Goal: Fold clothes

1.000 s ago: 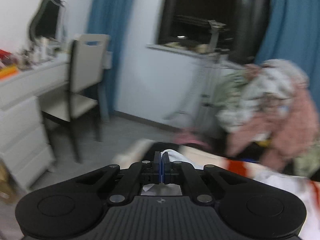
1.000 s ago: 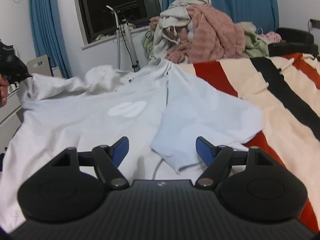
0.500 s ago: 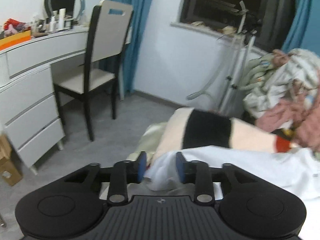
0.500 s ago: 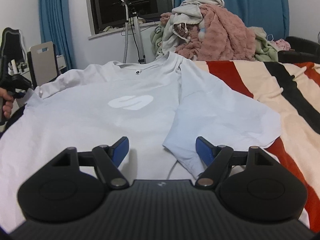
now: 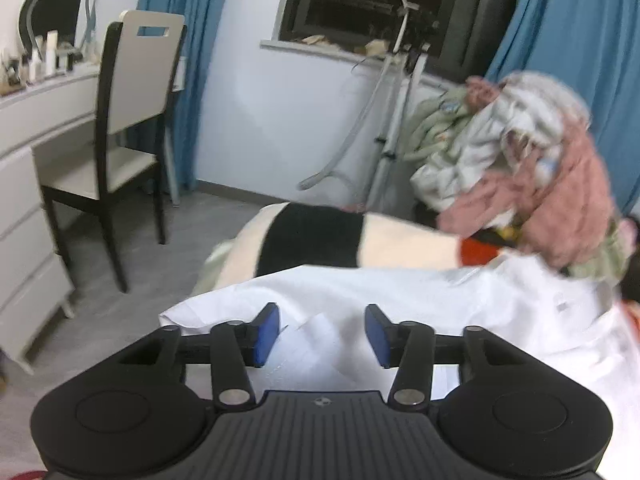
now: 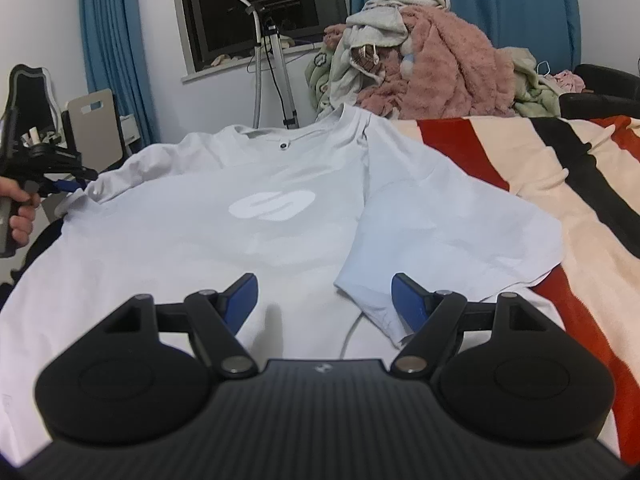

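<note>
Currently: white cotton T-shirt [image 6: 248,240] flat on striped blanket [image 6: 560,184]. Left gripper [image 5: 322,330] jaws just opening, sleeve released; right gripper [image 6: 324,300] wide, empty. Advice: smooth sleeves before folding from 9 o'clock.

White walls [image 5: 248,92] meet a grey floor [image 5: 160,264]. A dark window [image 6: 256,4] sits between blue curtains [image 6: 112,40]. A chair [image 5: 120,120] stands at a white dresser [image 5: 28,168] on the left, under a mirror [image 5: 52,4]. The bed wears a striped blanket [image 6: 560,168], and a heap of laundry [image 6: 420,64] lies beyond it.
</note>
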Demonstrator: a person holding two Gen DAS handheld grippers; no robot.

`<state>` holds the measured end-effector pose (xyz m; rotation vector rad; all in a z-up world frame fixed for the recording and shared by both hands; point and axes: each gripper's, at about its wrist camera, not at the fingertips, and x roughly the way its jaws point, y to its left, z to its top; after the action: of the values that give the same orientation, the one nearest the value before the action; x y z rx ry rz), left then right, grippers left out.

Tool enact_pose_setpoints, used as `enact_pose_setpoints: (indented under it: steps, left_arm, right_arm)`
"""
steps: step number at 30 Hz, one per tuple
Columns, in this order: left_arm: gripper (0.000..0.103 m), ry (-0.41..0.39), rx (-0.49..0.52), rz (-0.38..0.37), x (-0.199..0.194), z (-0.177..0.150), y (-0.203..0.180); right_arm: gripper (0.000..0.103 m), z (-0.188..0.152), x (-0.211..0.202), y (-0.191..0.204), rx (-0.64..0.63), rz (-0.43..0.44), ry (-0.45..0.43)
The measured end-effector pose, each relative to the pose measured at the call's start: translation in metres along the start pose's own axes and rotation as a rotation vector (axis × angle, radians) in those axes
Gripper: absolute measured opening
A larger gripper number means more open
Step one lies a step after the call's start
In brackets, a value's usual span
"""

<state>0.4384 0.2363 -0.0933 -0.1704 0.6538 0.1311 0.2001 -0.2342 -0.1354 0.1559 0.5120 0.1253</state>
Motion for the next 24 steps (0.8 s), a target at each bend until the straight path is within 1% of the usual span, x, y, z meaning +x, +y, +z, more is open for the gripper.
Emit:
enact_pose_setpoints:
  steps: [2,3,4,5,7,10,12,14,17,19,20,21,22,23,24]
  left_arm:
    - [0.045,0.027,0.017,0.028,0.013,-0.001,-0.003]
    - [0.033,0.033,0.03,0.035,0.016,-0.002,-0.006]
    - [0.024,0.033,0.048,0.036,0.018,0.0,-0.007]
    - [0.009,0.036,0.064,0.039,0.02,0.002,-0.009]
    - [0.006,0.028,0.064,0.056,0.021,0.008,-0.011]
    - [0.005,-0.052,0.013,0.112,0.016,0.031,-0.006]
    - [0.003,-0.092,-0.047,0.189,0.019,0.043,-0.005]
    - [0.003,-0.148,-0.067,0.299,0.025,0.05,-0.009]
    - [0.004,-0.105,-0.114,0.361,0.047,0.048,-0.008]
    - [0.007,-0.081,-0.146,0.352,0.052,0.041,-0.01]
    - [0.015,-0.071,-0.133,0.354,0.051,0.037,-0.014]
    - [0.029,-0.062,-0.114,0.357,0.049,0.033,-0.019]
    - [0.038,-0.052,-0.097,0.36,0.044,0.03,-0.025]
    - [0.052,-0.042,-0.087,0.358,0.034,0.028,-0.032]
    - [0.06,-0.037,-0.081,0.358,0.025,0.026,-0.039]
  right_arm:
    - [0.075,0.0,0.001,-0.001,0.004,0.002,0.003]
    - [0.075,0.0,0.002,-0.001,0.007,0.003,0.006]
    - [0.075,0.0,0.002,-0.002,0.01,0.003,0.009]
    - [0.075,0.0,0.003,-0.002,0.013,0.003,0.012]
    - [0.075,-0.001,0.005,-0.001,0.018,0.004,0.019]
    - [0.075,-0.001,0.006,-0.001,0.025,0.006,0.021]
    - [0.075,0.0,0.007,-0.001,0.022,0.007,0.016]
    - [0.075,-0.001,0.008,0.0,0.009,0.001,0.014]
    - [0.075,-0.001,0.011,0.0,-0.002,-0.004,0.017]
    - [0.075,-0.001,0.012,0.0,-0.006,-0.007,0.015]
    - [0.075,-0.001,0.013,0.0,-0.008,-0.006,0.014]
    - [0.075,-0.001,0.013,0.0,-0.009,-0.006,0.013]
    - [0.075,-0.001,0.014,-0.001,-0.011,-0.005,0.011]
    - [0.075,-0.001,0.015,-0.001,-0.012,-0.005,0.01]
    - [0.075,-0.001,0.015,0.0,-0.016,-0.003,0.008]
